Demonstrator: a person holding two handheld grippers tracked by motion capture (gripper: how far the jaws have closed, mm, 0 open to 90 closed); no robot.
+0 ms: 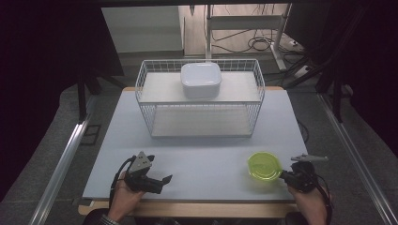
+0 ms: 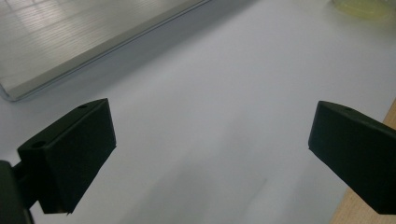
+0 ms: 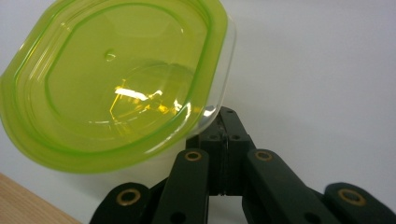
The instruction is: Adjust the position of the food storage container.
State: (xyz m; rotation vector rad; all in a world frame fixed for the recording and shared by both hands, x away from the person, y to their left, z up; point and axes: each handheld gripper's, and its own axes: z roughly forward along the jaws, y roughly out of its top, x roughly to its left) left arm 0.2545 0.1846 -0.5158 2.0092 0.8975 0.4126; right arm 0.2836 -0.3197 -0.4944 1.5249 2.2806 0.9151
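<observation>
Right gripper (image 1: 284,175) clamped on rim of green container (image 1: 264,166) near front right corner of table (image 1: 197,154). Left gripper (image 1: 159,180) wide open, holding nothing (front left). Thin rim pinch, tilted: could slip out.

Black right gripper (image 3: 223,140) with brass-ringed screws, trailing black cable.

— Where do your cameras sit?
— One looks down from above your side of the table (image 1: 197,154). One rides each gripper, close behind its fingers.
— What do they share?
— The green container (image 1: 264,166), pressed close to your right fingers (image 3: 233,140), far beyond your left ones (image 2: 70,154).
</observation>
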